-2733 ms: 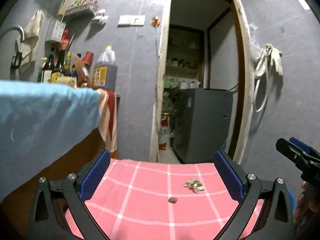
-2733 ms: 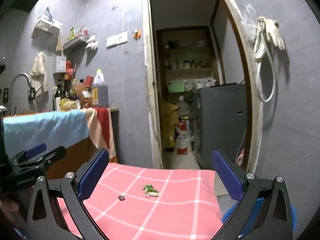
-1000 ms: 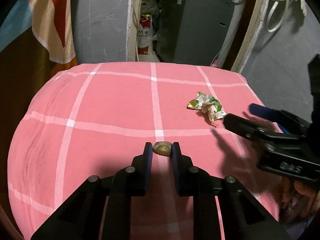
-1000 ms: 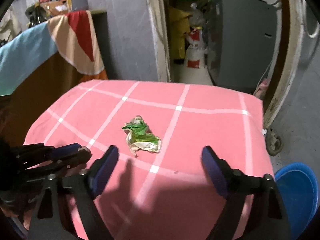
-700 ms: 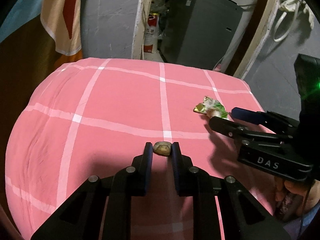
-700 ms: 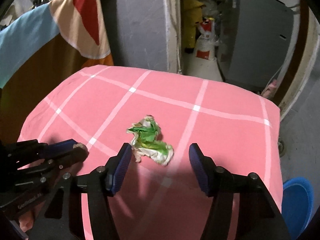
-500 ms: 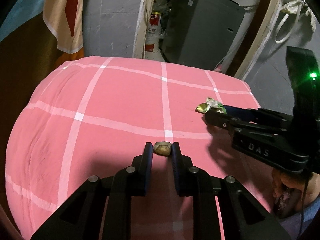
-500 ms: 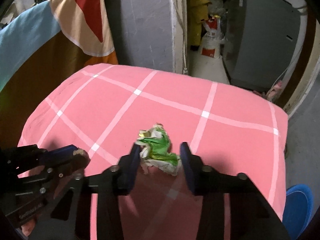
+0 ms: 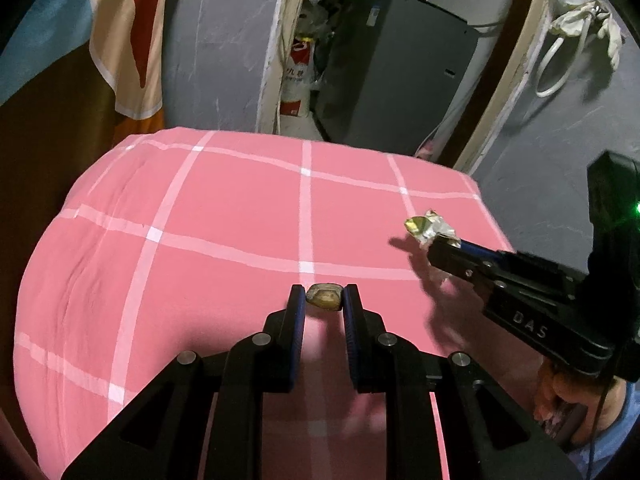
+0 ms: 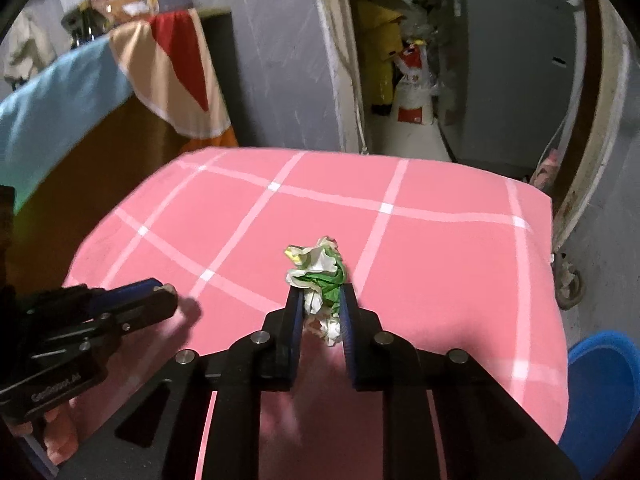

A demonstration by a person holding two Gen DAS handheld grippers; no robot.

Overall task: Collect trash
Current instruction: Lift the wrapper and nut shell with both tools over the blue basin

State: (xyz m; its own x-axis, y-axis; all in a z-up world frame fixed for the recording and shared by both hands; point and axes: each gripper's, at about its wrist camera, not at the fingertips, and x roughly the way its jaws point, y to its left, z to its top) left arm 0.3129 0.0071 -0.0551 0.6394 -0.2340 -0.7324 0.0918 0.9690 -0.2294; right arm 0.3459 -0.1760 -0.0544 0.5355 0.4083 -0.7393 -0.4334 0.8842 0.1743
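Observation:
A small brown scrap (image 9: 326,302) is pinched between the blue pads of my left gripper (image 9: 322,294), which is shut on it just over the pink checked tablecloth (image 9: 224,208). My right gripper (image 10: 319,294) is shut on a crumpled green and white wrapper (image 10: 318,266), whose top sticks out above the fingertips. In the left wrist view that wrapper (image 9: 428,230) shows at the tip of the right gripper (image 9: 444,246) near the table's right edge. The left gripper (image 10: 166,294) appears at the lower left of the right wrist view.
A blue tub (image 10: 600,392) stands on the floor beside the table's right corner, with a caster wheel (image 10: 568,280) behind it. Past the table's far edge is a doorway with a grey appliance (image 9: 400,80). A red and cream towel (image 9: 132,40) hangs at the left.
My right gripper moved in over the wrapper and its jaws went from wide apart to shut on it. The left gripper stayed where it was, still holding the brown scrap.

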